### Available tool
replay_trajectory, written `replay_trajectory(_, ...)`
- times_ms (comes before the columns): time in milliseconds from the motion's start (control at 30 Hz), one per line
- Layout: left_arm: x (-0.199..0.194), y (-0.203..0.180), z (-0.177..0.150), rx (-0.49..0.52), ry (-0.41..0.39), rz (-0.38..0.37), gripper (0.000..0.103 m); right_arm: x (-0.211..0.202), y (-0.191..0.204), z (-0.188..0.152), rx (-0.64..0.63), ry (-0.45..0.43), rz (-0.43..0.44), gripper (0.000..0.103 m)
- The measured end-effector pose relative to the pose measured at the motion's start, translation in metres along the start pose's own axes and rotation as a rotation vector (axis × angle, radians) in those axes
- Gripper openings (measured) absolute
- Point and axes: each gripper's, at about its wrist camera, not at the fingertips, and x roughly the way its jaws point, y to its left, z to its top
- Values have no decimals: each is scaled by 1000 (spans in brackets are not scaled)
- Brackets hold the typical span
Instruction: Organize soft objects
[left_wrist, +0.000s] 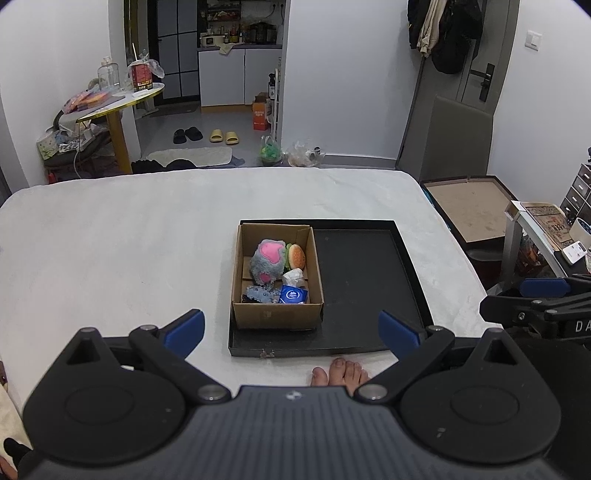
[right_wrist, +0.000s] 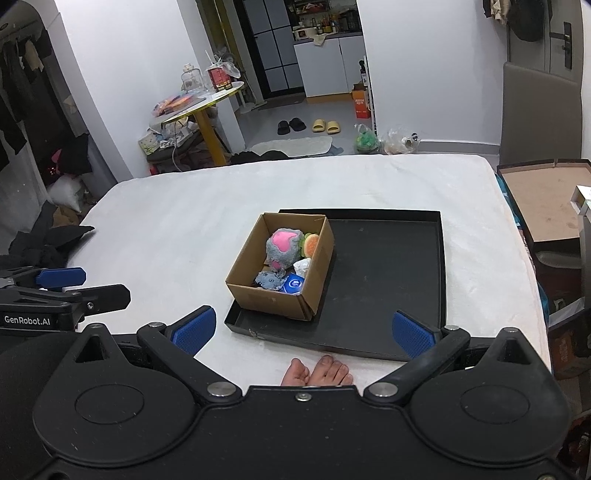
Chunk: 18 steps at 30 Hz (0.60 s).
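Both grippers are hovering over the near edge of the white bed (left_wrist: 110, 240), well back from the work, and each is standing with its jaws released and nothing between them: the left gripper (left_wrist: 291, 332) and the right gripper (right_wrist: 304, 330) are both spread wide. The soft things are all sitting in the cardboard box (right_wrist: 266, 295), which is resting in the left part of the black tray (right_wrist: 388, 266): a grey and pink plush toy (left_wrist: 267, 260), a plush hamburger (left_wrist: 296, 256) just beside it, a crumpled white tissue (left_wrist: 294, 277), a blue tissue pack (left_wrist: 293, 295) and a grey-blue cloth piece (left_wrist: 260, 294). The rest of the tray is lying bare, so the task looks either finished or not yet begun; I cannot tell which. If a pick is coming, the plush toy is sitting highest and is offering the easiest grasp: coming down from above, clear of the box walls, and closing gently on its bulk should be enough, since it will squash rather than slip. A bare foot (right_wrist: 317, 371) is resting near the tray's front rim.
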Motion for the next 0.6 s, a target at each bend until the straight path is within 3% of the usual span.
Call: replay_trajectory(600,3,-1,0,-3,3,0,101,-1,0,1,-2,1,-3,103)
